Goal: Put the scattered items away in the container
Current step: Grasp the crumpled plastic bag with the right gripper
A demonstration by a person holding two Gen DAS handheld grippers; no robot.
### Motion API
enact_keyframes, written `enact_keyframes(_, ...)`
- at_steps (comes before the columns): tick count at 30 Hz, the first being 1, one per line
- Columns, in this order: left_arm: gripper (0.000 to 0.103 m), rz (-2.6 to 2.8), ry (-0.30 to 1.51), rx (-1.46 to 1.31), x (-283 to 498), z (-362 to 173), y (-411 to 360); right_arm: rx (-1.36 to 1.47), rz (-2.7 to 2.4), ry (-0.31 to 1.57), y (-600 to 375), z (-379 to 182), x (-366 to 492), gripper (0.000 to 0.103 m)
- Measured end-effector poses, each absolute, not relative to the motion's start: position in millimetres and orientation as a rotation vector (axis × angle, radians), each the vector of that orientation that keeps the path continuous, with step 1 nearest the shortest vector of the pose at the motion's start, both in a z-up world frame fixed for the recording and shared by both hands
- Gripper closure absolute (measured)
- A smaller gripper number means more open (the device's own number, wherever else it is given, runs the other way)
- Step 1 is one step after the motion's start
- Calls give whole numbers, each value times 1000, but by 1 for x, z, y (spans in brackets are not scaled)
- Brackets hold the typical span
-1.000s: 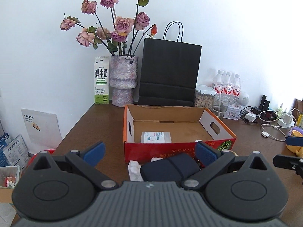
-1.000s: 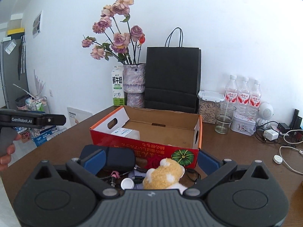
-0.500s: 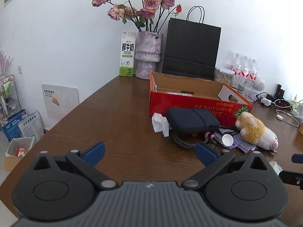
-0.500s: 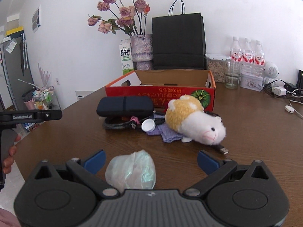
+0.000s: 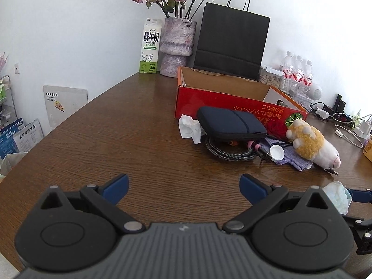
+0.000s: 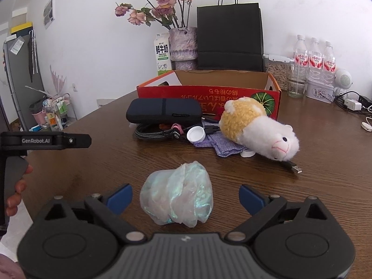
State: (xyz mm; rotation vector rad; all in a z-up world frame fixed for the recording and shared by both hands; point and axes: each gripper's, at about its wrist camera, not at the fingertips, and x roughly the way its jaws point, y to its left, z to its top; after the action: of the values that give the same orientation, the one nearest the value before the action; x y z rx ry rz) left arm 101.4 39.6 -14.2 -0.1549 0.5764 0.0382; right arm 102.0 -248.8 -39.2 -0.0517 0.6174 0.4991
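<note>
A red cardboard box (image 5: 234,103) (image 6: 209,93) stands open on the brown table. In front of it lie a dark pouch (image 5: 230,123) (image 6: 164,114), a crumpled tissue (image 5: 189,127), a braided cable (image 5: 223,151) (image 6: 153,133), a white cap (image 5: 276,153) (image 6: 196,134), a purple cloth (image 6: 220,143) and a plush hamster (image 5: 311,143) (image 6: 255,129). A crumpled clear plastic bag (image 6: 177,196) (image 5: 337,196) lies between the open jaws of my right gripper (image 6: 185,196). My left gripper (image 5: 183,186) is open and empty over bare table.
At the back stand a milk carton (image 5: 150,46), a vase of roses (image 5: 177,46), a black paper bag (image 5: 231,41), water bottles (image 6: 313,55), a glass (image 6: 296,86) and chargers with cables (image 5: 344,121). The table's left edge drops to floor clutter.
Both grippers have pulled back from the box towards the table's near side. The plastic bag has come between the right gripper's jaws. Both stay open.
</note>
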Motion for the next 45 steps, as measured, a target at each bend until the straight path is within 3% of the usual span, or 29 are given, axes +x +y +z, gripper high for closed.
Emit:
enact_keyframes(10, 0, 53, 602, -168, 105, -19, 47, -65, 493, 642, -242, -49, 113, 27)
enact_keyframes(14, 0, 51, 612, -168, 108, -22, 47, -65, 480, 646, -244, -50, 116, 29)
enact_keyframes(17, 0, 51, 621, -168, 111, -23, 47, -66, 482, 649, -244, -51, 118, 42)
enact_keyframes(22, 0, 50, 627, -167, 116, -23, 46, -50, 493, 643, -247, -49, 122, 50)
enact_keyframes(45, 0, -54, 619, -106, 153, -7, 7, -50, 448, 557, -265, -27, 141, 56)
